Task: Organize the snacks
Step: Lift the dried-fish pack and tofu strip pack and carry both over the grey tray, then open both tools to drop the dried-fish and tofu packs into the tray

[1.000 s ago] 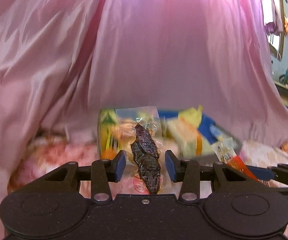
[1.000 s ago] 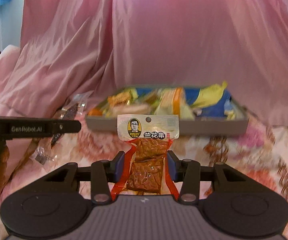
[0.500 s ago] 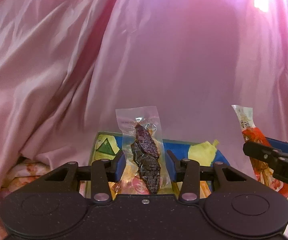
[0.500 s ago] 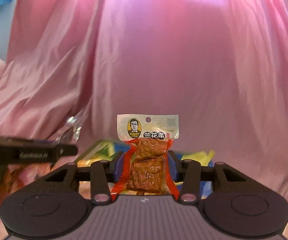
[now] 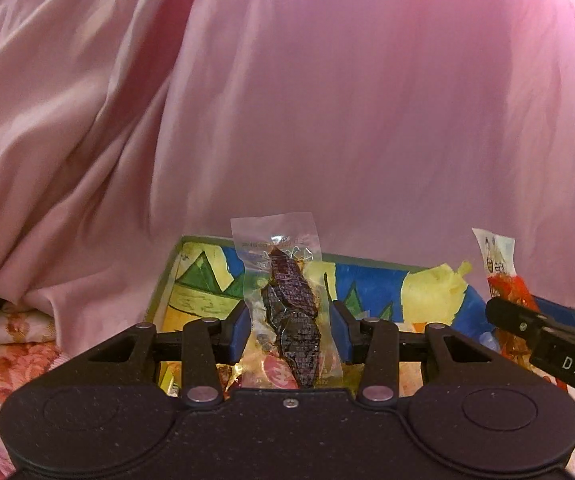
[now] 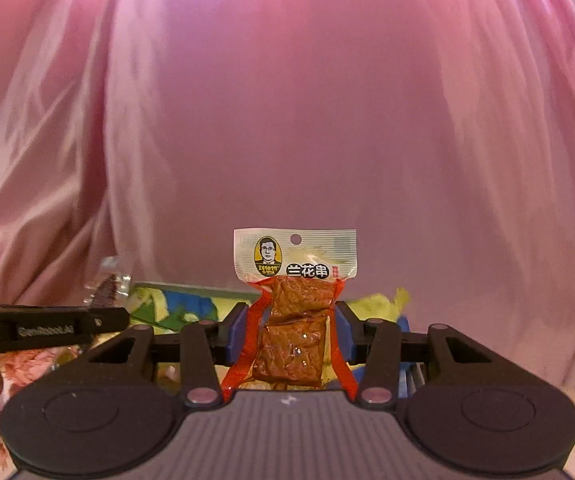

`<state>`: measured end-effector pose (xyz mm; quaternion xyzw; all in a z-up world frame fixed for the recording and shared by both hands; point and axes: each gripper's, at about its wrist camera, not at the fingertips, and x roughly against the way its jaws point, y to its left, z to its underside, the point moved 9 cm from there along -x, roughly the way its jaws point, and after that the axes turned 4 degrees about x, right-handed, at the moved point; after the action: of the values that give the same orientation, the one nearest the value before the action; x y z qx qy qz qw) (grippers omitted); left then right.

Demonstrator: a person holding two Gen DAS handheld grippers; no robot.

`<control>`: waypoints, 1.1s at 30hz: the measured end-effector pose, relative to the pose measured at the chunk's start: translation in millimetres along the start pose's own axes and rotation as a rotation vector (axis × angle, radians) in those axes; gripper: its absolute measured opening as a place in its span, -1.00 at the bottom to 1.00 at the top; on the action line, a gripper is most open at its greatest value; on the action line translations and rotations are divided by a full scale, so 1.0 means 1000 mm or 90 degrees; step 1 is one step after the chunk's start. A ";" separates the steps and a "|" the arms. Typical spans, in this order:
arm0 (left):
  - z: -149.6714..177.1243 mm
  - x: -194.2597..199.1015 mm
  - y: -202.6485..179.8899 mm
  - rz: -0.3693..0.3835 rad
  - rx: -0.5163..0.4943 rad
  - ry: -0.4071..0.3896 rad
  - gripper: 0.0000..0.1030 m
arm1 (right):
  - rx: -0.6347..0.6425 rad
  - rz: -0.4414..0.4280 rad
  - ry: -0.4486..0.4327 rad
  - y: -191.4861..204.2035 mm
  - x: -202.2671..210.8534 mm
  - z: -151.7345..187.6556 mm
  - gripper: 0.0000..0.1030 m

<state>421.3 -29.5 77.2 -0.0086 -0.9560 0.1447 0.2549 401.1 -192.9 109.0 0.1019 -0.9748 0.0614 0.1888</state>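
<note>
My left gripper (image 5: 290, 334) is shut on a clear packet of dark dried meat (image 5: 291, 312) and holds it upright over the near edge of a tray (image 5: 167, 280) with a blue, yellow and green liner. My right gripper (image 6: 292, 338) is shut on an orange packet of brown tofu strips (image 6: 295, 320) with a white header, also over the tray (image 6: 191, 304). The right gripper's packet shows at the right of the left wrist view (image 5: 499, 272). The left gripper's packet shows at the left of the right wrist view (image 6: 107, 292).
A pink satin sheet (image 5: 287, 100) hangs close behind the tray and fills the background. Several snack packets (image 5: 271, 372) lie in the tray under the grippers. A floral bedspread (image 5: 3, 352) lies at the lower left.
Both grippers have moved forward and closer over the tray with their packets still held. The tray now sits lower and nearer in both views, and the room at right is out of sight.
</note>
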 end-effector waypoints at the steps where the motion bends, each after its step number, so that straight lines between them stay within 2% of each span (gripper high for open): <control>1: 0.001 -0.002 0.001 -0.001 0.000 0.002 -0.14 | -0.005 0.003 0.004 -0.002 -0.005 0.003 -0.03; 10: 0.010 -0.016 -0.007 -0.006 -0.014 0.021 -0.13 | -0.056 -0.012 0.051 -0.013 -0.031 0.029 -0.03; 22: 0.018 -0.023 -0.006 -0.010 -0.028 0.034 -0.12 | -0.084 -0.038 0.068 -0.013 -0.042 0.034 0.05; 27: 0.019 -0.022 -0.006 -0.007 -0.034 0.032 -0.02 | -0.103 -0.047 0.078 -0.013 -0.046 0.039 0.10; 33: 0.018 -0.015 -0.004 -0.010 -0.032 0.023 0.22 | -0.107 -0.044 0.080 -0.014 -0.045 0.040 0.21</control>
<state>426.0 -39.6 56.2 -0.0102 -0.9548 0.1183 0.2727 431.2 -205.2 56.1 0.1149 -0.9587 -0.0208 0.2592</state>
